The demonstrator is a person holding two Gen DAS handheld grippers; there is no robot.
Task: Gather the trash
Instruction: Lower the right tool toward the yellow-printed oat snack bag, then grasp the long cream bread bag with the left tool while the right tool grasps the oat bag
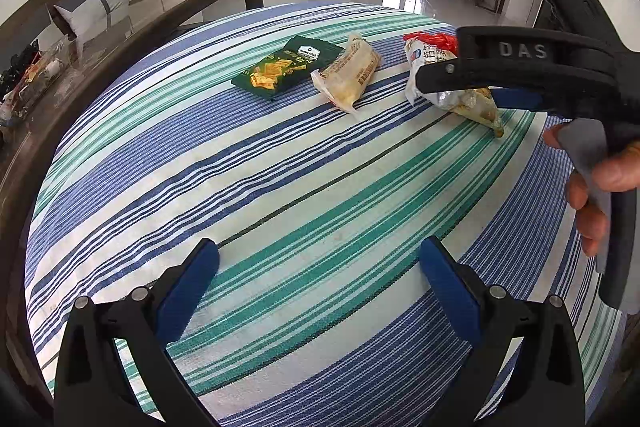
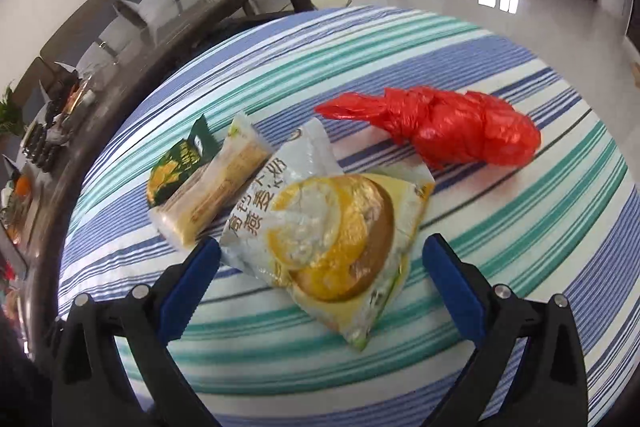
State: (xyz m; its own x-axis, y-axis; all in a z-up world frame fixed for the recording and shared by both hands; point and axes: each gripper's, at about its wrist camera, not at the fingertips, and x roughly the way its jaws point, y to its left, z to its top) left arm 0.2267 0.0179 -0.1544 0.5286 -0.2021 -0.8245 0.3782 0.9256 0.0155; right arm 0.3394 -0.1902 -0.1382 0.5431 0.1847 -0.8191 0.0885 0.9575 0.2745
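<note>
Four pieces of trash are laid on the striped table (image 1: 280, 187): a green packet (image 1: 286, 67), a pale wrapper (image 1: 348, 73) just beside it, a silver-yellow pouch (image 2: 340, 239) and a red bag (image 2: 448, 125). The right claw (image 2: 320, 267) is held wide open around the near end of the pouch, nothing gripped; the pale wrapper is touching the pouch on its left, the red bag lies beyond. The left claw (image 1: 320, 267) is held open and empty over bare cloth, well apart from the trash. A dark bench (image 1: 120, 27) is seen along the table's left edge.
</note>
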